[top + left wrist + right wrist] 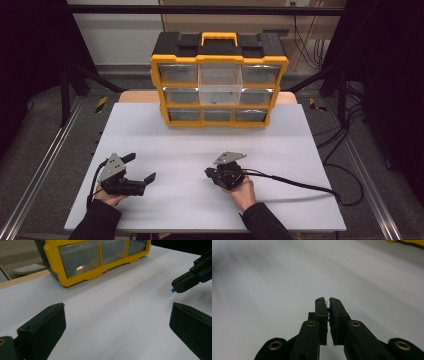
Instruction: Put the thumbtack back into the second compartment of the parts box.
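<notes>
One blue pin (327, 314) between right jaws

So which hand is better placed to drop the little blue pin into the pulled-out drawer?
Right, probably. The right claw is already shut on the blue pin. The left claw is open and holds nothing. The open drawer lies ahead of both.

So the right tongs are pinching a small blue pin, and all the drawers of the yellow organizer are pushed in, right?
Not quite. The right tongs do pinch the small blue pin, but the high view shows one drawer of the yellow organizer, top middle, pulled out.
</notes>
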### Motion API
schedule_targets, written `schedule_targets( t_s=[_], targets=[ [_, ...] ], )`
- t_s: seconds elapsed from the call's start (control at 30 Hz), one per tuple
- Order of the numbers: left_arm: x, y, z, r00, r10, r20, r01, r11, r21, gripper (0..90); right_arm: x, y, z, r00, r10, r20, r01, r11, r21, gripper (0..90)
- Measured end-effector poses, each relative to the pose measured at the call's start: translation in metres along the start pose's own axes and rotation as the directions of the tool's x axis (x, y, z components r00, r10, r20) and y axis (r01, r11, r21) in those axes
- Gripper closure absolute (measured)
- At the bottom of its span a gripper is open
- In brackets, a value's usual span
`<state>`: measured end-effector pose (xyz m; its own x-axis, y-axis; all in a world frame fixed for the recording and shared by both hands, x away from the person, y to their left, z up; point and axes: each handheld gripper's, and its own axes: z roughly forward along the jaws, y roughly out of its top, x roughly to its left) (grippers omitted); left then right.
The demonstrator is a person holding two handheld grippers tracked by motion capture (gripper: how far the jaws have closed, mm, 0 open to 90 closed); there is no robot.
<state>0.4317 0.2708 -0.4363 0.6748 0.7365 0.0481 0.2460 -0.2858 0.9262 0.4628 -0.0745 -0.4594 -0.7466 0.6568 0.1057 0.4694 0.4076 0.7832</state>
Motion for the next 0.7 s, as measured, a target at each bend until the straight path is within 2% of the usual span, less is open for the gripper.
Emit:
schedule_targets(
  t_s=[0.7],
  targets=[
    [0.0, 0.0, 0.0, 1.0, -0.002, 0.001, 0.002, 1.0, -0.003, 0.3, -0.004, 0.013, -0.023, 0.9997, -0.019, -0.014, 0.019, 0.998, -0.059, 85.7]
  ],
)
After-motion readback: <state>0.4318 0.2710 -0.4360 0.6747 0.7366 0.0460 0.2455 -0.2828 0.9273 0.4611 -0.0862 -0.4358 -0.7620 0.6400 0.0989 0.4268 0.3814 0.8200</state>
